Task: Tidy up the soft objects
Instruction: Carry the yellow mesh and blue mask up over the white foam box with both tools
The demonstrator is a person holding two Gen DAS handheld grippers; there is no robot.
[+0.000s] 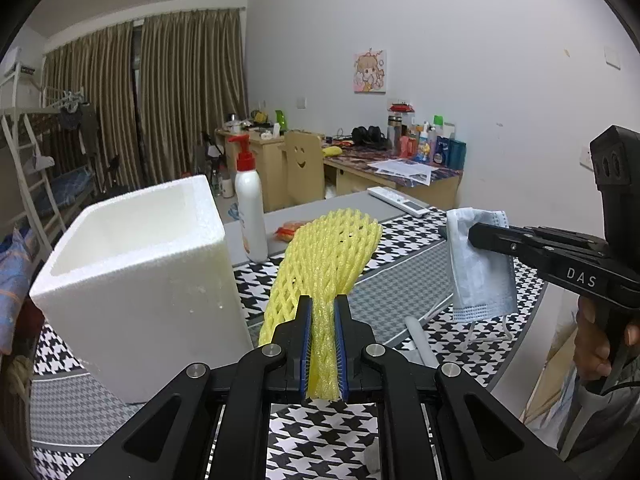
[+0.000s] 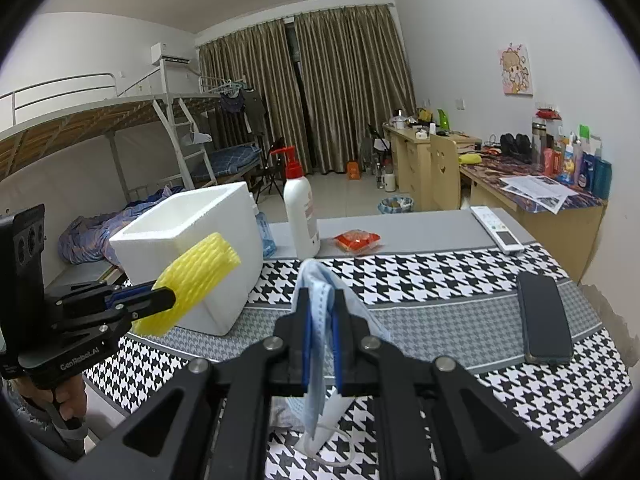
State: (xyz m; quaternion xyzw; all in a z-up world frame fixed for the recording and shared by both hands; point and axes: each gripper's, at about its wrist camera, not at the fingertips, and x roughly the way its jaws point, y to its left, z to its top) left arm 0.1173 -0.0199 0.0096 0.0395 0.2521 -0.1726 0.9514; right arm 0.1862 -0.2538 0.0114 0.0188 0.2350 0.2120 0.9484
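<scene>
So the left gripper [image 1: 323, 304] has its fingers clamped tight on the scrunched end of the yellow foam net [image 1: 328, 256], which is held up off the table [image 1: 404, 284] right beside the open white foam box [image 1: 136, 272], and my guess is it's pinched at one end so the rest stays free to go over the rim. The right gripper [image 2: 321, 300] is closed on a blue face mask [image 2: 320, 364], gripped near its top edge so it hangs limp above the table with its ear loop dangling, well clear of the phone [image 2: 544, 316]. Both soft things are lifted and aimed boxward, so the box looks like the collection bin, while the pump bottle [image 2: 300, 212] and remote [image 2: 496, 230] sit at the back, probably because they aren't soft.
</scene>
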